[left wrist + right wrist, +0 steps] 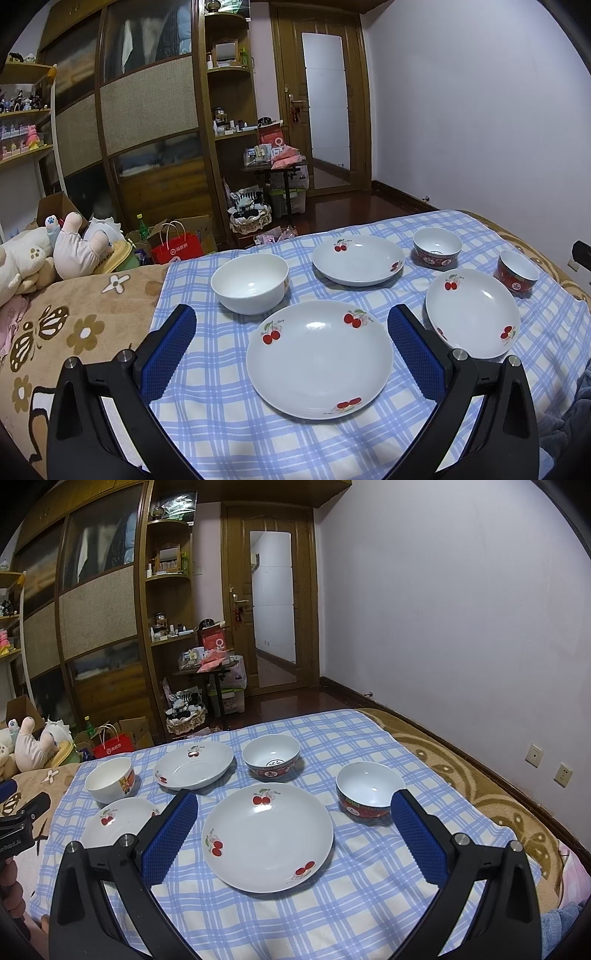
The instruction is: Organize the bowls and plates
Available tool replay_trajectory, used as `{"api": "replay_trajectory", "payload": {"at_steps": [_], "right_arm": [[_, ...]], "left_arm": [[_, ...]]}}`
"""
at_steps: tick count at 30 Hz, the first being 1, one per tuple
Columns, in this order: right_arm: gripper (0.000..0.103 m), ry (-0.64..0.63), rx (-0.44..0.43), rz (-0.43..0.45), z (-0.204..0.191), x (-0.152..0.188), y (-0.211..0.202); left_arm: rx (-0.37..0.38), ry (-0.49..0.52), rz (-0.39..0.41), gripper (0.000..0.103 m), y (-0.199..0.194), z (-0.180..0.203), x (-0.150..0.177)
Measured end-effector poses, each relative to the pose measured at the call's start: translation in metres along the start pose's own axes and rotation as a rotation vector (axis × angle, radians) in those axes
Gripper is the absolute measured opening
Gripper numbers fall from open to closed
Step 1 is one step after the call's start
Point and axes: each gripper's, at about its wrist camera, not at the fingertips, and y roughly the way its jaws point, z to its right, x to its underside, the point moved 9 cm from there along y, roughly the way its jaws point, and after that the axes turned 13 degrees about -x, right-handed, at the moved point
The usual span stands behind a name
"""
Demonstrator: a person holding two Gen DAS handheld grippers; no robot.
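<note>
Plates and bowls sit apart on a blue checked cloth [221, 424] over the bed. My left tool [291, 325] gapes, released, over a white cherry-printed plate [319, 360]; my right tool [294, 808] likewise over another [267, 836]. One red-patterned bowl [369, 794] beside. Bowl writing unreadable.

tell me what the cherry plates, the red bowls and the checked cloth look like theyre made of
Cherry plates: likely glazed ceramic or porcelain; glossy white with sharp light glints and printed cherries.

Red bowls: probably glazed ceramic too; shiny white inside, red patterned band outside.

Checked cloth: soft woven or fleecy fabric, matte, lying slightly rumpled.
</note>
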Motion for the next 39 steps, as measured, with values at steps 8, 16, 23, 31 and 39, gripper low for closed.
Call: {"api": "replay_trajectory", "payload": {"at_steps": [8, 16, 23, 31, 39], "right_arm": [[0.103, 0.002, 0.002, 0.002, 0.001, 0.0, -0.001], [0.103, 0.001, 0.003, 0.001, 0.001, 0.0, 0.0], [0.103, 0.001, 0.002, 0.001, 0.0, 0.0, 0.001], [0.103, -0.001, 0.005, 0.0, -0.001, -0.001, 0.002], [0.103, -0.067, 0.052, -0.005, 0.007, -0.011, 0.002]], "left_arm": [[-0.002, 0.001, 0.0, 0.102, 0.0, 0.0, 0.0], [0.0, 0.003, -0.001, 0.102, 0.0, 0.001, 0.001], [0.0, 0.003, -0.002, 0.102, 0.0, 0.001, 0.001], [0.019, 0.002, -0.026, 0.102, -0.001, 0.001, 0.003], [0.088, -0.02, -0.083, 0.102, 0.004, 0.01, -0.014]]}}
